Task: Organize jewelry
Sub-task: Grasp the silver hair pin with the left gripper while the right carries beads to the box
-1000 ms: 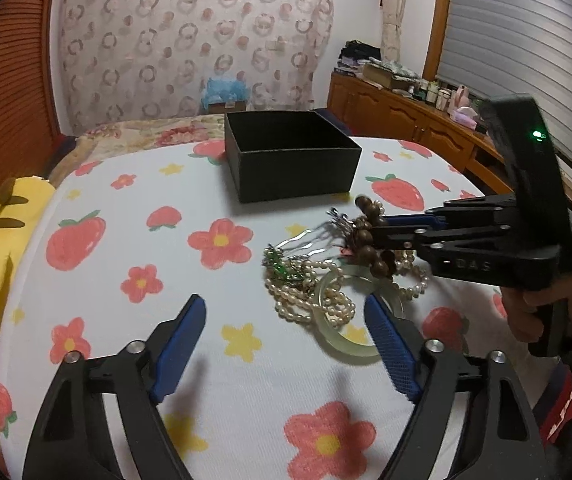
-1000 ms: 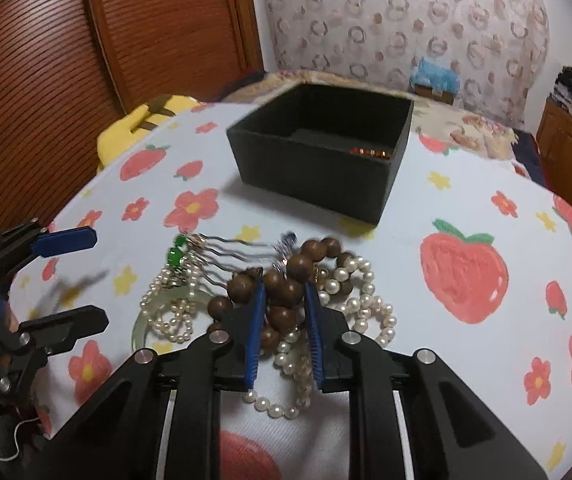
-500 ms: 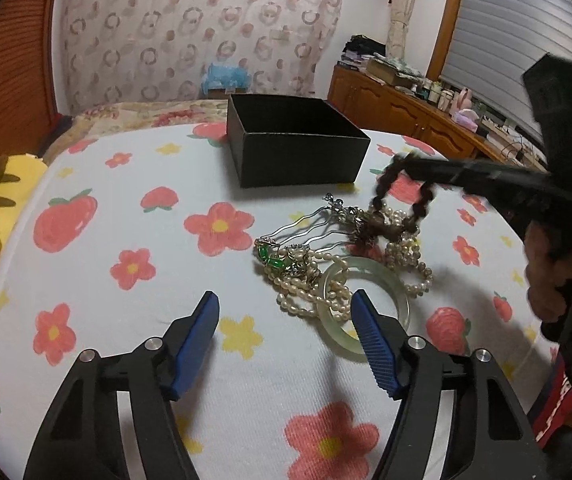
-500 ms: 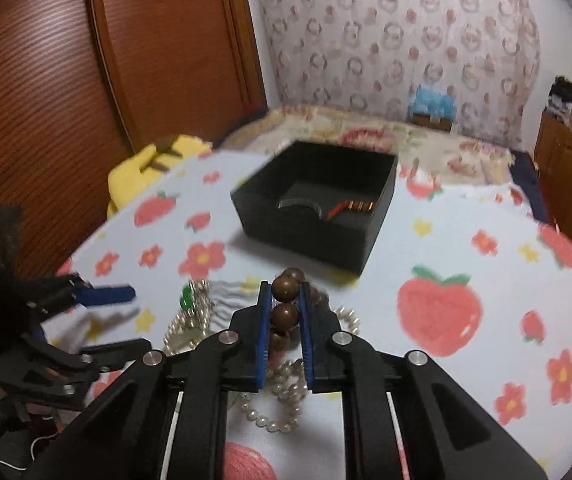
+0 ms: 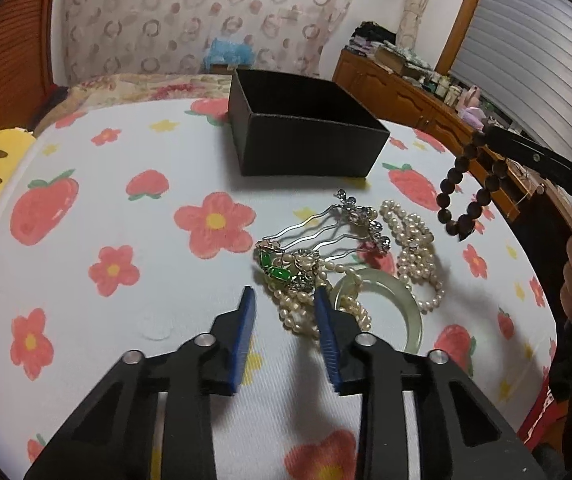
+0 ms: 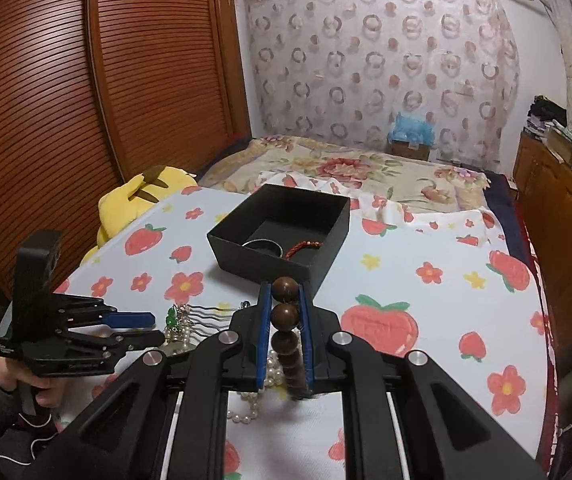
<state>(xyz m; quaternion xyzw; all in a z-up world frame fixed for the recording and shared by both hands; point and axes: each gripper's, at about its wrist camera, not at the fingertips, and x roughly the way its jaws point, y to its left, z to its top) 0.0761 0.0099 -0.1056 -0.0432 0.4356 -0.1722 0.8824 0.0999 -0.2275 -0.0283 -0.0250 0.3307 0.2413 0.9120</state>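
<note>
My right gripper [image 6: 283, 292] is shut on a brown wooden bead bracelet [image 6: 285, 312] and holds it in the air to the right of the jewelry pile; the bracelet [image 5: 466, 192] hangs from it in the left wrist view. My left gripper [image 5: 284, 300] is open, low over the pearl strands [image 5: 306, 308] and the green-stone piece [image 5: 276, 268]. A silver hair comb [image 5: 326, 228], more pearls [image 5: 414, 248] and a pale jade bangle [image 5: 390, 300] lie in the pile. The black box [image 6: 282, 232] stands beyond, holding a ring-shaped item and a red cord.
The table [image 5: 86, 280] has a white cloth with strawberries and flowers. A yellow plush toy [image 6: 142, 196] lies at its left edge. A bed [image 6: 366, 168] is behind the table and a wooden cabinet [image 5: 406, 96] stands at the right.
My right gripper has lifted the wooden bead bracelet off the pile and up to the right. My left gripper has narrowed and moved closer to the pearls.
</note>
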